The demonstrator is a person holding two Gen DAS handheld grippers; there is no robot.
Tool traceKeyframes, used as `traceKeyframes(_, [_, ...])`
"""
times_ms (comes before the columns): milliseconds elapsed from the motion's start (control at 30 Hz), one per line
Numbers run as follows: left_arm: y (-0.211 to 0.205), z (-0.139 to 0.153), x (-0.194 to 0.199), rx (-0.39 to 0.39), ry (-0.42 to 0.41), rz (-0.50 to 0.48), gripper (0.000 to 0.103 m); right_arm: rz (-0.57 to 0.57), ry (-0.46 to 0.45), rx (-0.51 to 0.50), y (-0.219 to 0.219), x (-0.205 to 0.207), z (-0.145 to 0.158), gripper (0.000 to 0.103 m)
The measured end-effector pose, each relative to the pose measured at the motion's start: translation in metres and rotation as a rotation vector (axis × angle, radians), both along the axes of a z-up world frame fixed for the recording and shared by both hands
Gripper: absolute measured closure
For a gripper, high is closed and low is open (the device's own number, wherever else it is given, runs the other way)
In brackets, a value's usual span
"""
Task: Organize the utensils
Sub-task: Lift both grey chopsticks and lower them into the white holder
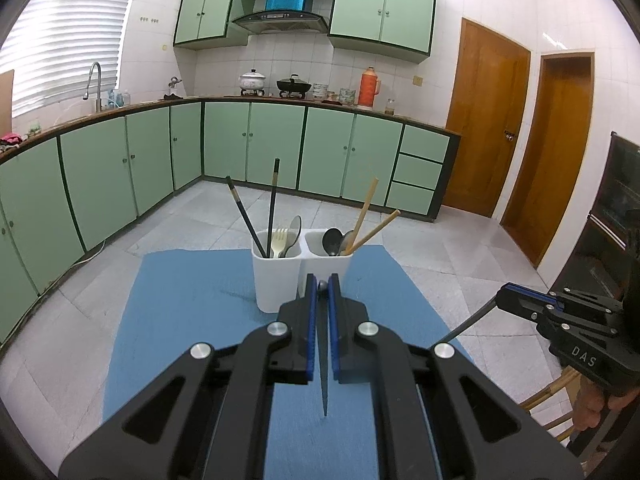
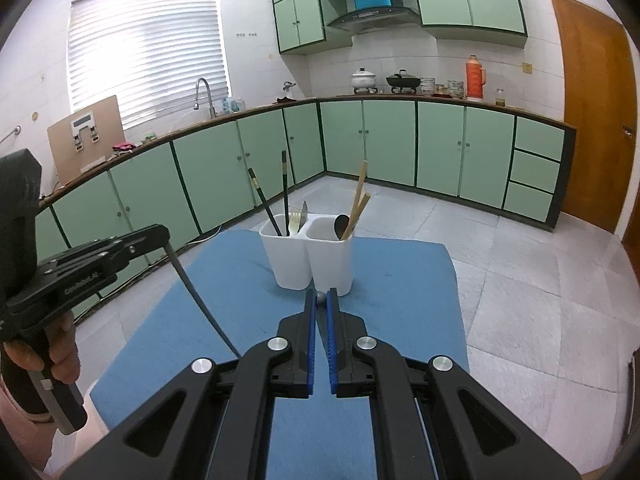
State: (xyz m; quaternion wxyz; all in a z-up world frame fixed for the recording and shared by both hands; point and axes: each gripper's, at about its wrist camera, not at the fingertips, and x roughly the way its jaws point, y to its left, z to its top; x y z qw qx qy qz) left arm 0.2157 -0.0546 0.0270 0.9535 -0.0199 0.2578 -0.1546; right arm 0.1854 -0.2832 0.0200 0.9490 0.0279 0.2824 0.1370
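Observation:
A white two-compartment holder stands on a blue mat. Its left compartment holds two dark chopsticks, a cream fork and a spoon. Its right compartment holds a black spoon and two bamboo chopsticks. My left gripper is shut on a thin grey utensil handle pointing down toward the mat. My right gripper is shut on a similar grey utensil, its rounded end between the pads. Both hover just in front of the holder.
Green kitchen cabinets line the far walls, with a sink, pots and an orange thermos on the counter. Tiled floor surrounds the mat. Wooden doors stand at the right. A dark appliance is at the far right.

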Motion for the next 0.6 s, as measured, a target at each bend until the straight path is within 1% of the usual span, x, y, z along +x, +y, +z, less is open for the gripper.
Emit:
traceKeyframes(167, [0.002,0.005,0.008,-0.004,-0.009,0.002,0.098,0.016,-0.008,0.003,-0.001,0.007,0.007,0.098])
traceKeyframes(333, [0.006,0.018,0.018,-0.015,-0.038,0.01,0.098,0.045,-0.038,-0.002,0.004,0.016,0.026,0.098])
traceKeyframes(433, [0.006,0.03,0.026,-0.016,-0.065,0.012,0.098,0.061,-0.059,-0.008,0.009,0.021,0.038,0.098])
traceKeyframes(600, [0.004,0.059,0.043,-0.011,-0.132,0.018,0.098,0.085,-0.111,-0.017,0.018,0.036,0.065,0.098])
